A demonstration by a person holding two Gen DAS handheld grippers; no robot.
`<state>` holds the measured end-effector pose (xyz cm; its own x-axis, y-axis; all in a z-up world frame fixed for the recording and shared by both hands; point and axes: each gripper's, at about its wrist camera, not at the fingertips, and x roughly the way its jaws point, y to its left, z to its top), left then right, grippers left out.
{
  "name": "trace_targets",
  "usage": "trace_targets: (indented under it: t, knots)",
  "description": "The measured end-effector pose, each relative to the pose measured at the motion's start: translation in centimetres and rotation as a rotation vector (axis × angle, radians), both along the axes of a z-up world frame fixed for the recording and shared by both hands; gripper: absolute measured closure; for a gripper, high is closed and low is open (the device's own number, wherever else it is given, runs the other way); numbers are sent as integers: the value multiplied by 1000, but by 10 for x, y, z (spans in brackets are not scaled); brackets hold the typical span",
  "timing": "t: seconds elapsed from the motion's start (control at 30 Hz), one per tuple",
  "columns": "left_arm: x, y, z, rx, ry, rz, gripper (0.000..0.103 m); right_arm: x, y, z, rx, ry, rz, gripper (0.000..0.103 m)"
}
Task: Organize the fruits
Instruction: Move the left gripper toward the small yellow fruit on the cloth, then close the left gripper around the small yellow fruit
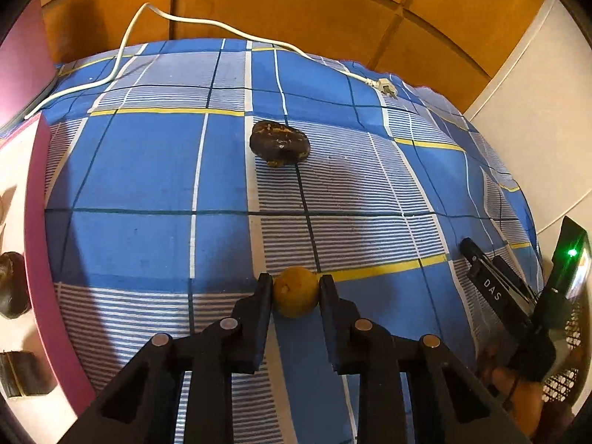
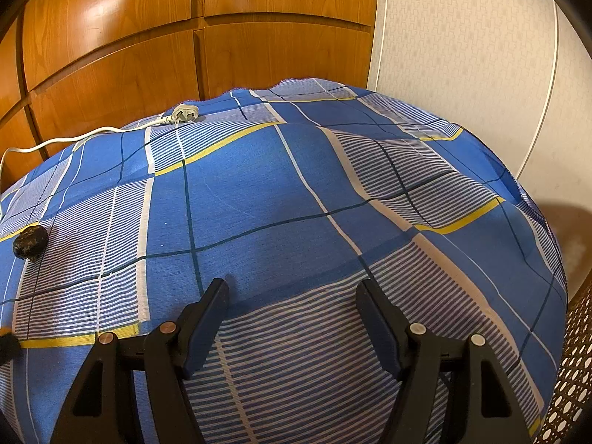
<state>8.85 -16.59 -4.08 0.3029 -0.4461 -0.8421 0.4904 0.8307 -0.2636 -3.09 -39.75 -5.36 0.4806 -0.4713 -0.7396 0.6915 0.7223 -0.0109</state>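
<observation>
- Small round yellow fruit [image 1: 296, 291] — dull, slightly blotched skin, sitting on the blue checked cloth, pinched on both sides.
- Dark, blackened fruit [image 1: 279, 143] — lumpy and oblong with yellowish patches, lying on its side farther back, well apart from the yellow one.

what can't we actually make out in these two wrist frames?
- Left wrist view: the pink tray is cut off by the left edge; the dark items in it show only partly, kind unclear.
- Left wrist view: the underside of the yellow fruit in the left gripper is hidden, so lifted or resting cannot be told.
- Right wrist view: the dark fruit is too small to identify.
- Right wrist view: the perforated basket is cropped at the lower right; contents unseen.
</observation>
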Motion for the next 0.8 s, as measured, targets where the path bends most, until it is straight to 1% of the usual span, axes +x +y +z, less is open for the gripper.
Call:
trace_targets:
  t: [0.07,0.1,0.13,0.2,0.43,0.47,0.53,0.57,0.63,0.73,0.8]
  knots:
    - [0,1,2,-12,9,-7,64,0,0,0,0,1,0,30]
    - [0,1,3,-15,8,-5,55,0,0,0,0,0,0,30]
    - [-1,1,4,-11,0,-2,53,0,0,0,0,0,0,30]
    - [-2,0,4,10,-18,-1,53,0,0,0,0,0,0,30]
    - [-3,-7,2,46,-61,-10,53,0,0,0,0,-1,0,30]
    - [-5,-10,2,60,-76,-16,53,0,-1,0,0,-1,0,30]
    - [-8,-15,0,103,-110,-32,60,1,0,-1,0,-1,-1,30]
    - [-11,-18,-2,127,-135,-40,60,1,-1,-1,0,-1,-1,30]
    - [-15,-18,-4,144,-169,-55,60,1,0,-1,0,0,-1,30]
    - [-15,-16,-6,136,-188,-51,60,1,-1,-1,0,0,-1,30]
    - [-18,-17,-7,149,-214,-57,60,1,0,-1,0,0,-1,30]
